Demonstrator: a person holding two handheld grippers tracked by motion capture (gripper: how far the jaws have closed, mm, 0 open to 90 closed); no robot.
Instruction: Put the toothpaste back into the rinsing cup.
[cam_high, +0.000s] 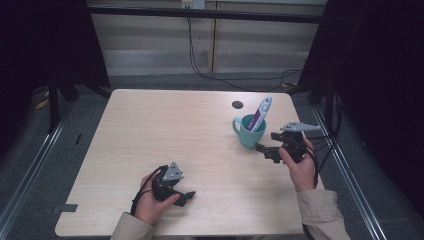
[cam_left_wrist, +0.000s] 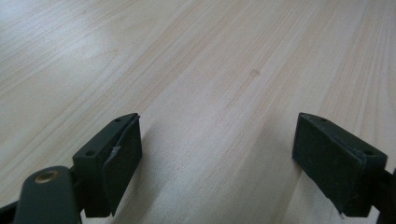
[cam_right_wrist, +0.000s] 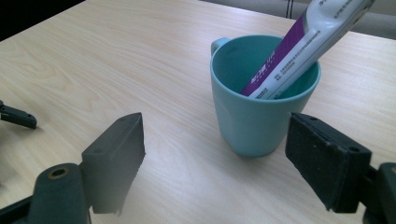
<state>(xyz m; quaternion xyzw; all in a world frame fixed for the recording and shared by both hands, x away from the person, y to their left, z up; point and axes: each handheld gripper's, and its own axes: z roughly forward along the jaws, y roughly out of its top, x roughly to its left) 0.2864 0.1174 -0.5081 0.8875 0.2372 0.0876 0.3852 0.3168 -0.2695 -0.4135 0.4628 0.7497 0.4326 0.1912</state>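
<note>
Your right hand-held gripper sits near the right edge of the surface, just beside the cup, with its jaws spread wide and nothing between them. In the right gripper view the cup stands upright just past the jaws, closer to the right jaw than the left, and the tube leans inside it, its upper end sticking out over the rim toward the far right. Your left hand-held gripper rests low near the near edge, left of the middle, jaws also wide apart and empty, over bare wood.

The main risk, as I judge it, is the off-centre line-up: if you push forward as you stand now, the right jaw may strike the cup wall and shove or tip it rather than straddle it. The tube makes the cup top-heavy on one side, so a nudge there could topple both. If you mean to take the tube, a grip on its slanted, slick body may slip, or drag the cup along as you lift. The left hand is too far off to steady anything.
</note>
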